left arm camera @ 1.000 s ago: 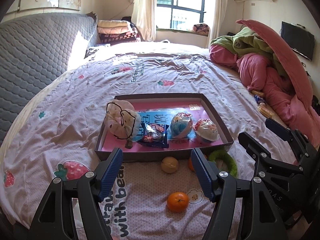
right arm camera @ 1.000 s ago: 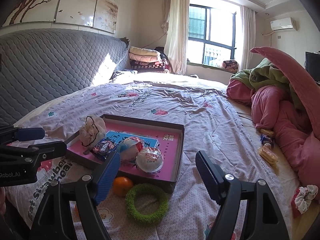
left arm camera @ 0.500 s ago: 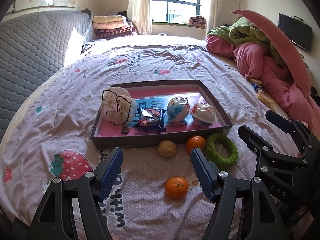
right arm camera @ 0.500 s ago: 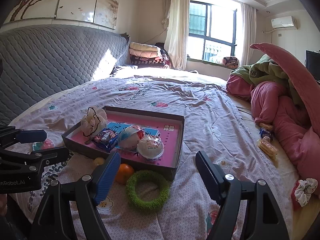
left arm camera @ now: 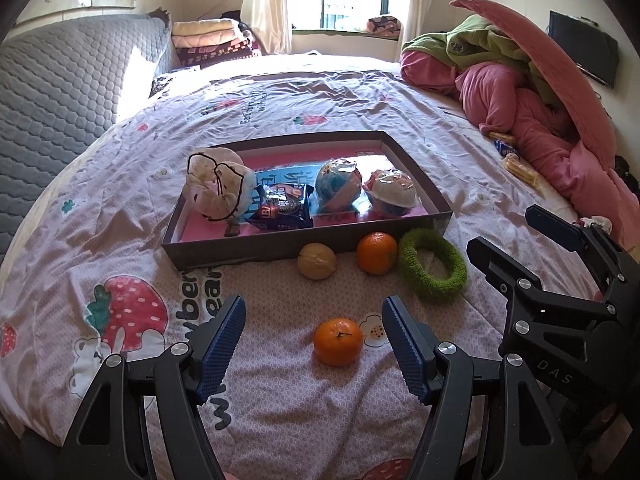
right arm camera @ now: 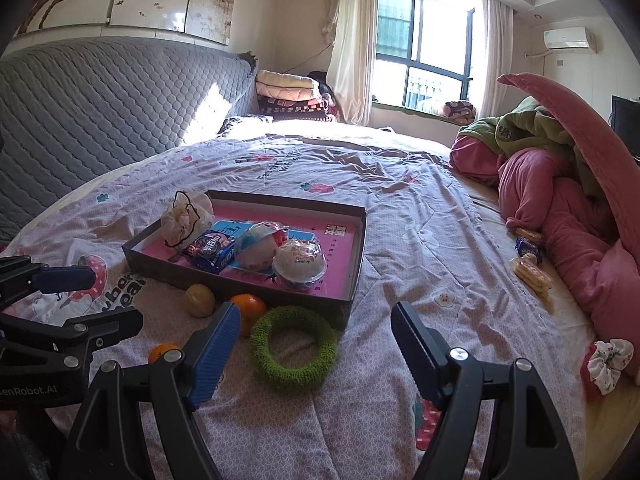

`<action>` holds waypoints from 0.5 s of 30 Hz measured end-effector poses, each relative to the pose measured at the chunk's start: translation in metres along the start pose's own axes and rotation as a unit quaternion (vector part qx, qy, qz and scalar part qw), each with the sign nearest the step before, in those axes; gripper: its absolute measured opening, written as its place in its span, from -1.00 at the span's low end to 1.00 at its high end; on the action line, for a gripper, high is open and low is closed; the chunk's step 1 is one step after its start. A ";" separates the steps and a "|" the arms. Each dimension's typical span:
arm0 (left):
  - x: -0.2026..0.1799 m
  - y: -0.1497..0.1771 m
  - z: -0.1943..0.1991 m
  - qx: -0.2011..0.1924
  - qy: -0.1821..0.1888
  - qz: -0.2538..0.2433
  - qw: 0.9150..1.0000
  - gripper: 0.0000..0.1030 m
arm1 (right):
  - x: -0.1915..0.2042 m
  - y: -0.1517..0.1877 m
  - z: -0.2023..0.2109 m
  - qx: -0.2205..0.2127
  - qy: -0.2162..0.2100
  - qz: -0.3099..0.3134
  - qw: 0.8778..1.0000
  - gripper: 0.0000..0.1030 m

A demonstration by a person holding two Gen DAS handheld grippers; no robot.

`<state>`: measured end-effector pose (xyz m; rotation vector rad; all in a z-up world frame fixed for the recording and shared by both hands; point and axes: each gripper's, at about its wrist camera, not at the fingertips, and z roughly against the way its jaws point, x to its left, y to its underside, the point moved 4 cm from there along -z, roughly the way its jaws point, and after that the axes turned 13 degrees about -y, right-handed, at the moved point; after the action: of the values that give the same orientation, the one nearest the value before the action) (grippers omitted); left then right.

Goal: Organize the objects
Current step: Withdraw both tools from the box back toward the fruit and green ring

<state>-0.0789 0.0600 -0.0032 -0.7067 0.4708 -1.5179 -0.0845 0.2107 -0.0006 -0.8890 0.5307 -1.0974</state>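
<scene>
While both tools hung above the patterned bedsheet (left arm camera: 280, 100), each stood with jaws wide apart and nothing between the pads.

Left gripper (left arm camera: 314, 340): blue ribbed pads, spread wide, touching nothing. Near tangerine (left arm camera: 338, 341): small, orange, dark stem spot; lay on the sheet just ahead of the gap, nearer the right-hand pad, apart from it. Yellowish fruit (left arm camera: 317, 261) and far tangerine (left arm camera: 377, 253): round, side by side, farther ahead, just against the front wall of the tray (left arm camera: 224, 250). Green ring (left arm camera: 432, 265): fuzzy, woven, lay ahead and to the right, beside the far tangerine.

Right gripper (right arm camera: 316, 344): same pads, wide, empty. The green ring (right arm camera: 294, 354) lay just ahead of its gap, toward the left-hand pad, whether touching it could not be told.

Tray: shallow, dark-walled, pink-lined, beyond the fruit. Held a cream cloth pouch (left arm camera: 218, 188), dark snack packet (left arm camera: 282, 207), and two wrapped domed sweets, one blue (left arm camera: 338, 190), one white (left arm camera: 394, 194), in a row.

Off to the far right of the right gripper: loose snack packets (right arm camera: 530, 258), floral scrunchie (right arm camera: 608, 364), pink quilt (right arm camera: 560, 200).
</scene>
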 end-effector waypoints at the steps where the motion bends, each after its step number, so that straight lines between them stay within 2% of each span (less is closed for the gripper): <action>1: -0.001 0.001 0.000 0.001 0.001 -0.001 1.000 0.40 | 0.000 0.001 0.000 0.002 0.000 0.000 1.000 0.50; 15: -0.004 0.013 -0.006 0.018 0.008 -0.008 1.000 0.40 | -0.003 0.020 -0.008 0.042 -0.007 -0.022 0.999 0.50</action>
<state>-0.0737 0.0625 -0.0171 -0.6721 0.4488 -1.5451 -0.0806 0.2141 -0.0218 -0.8388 0.4514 -1.1451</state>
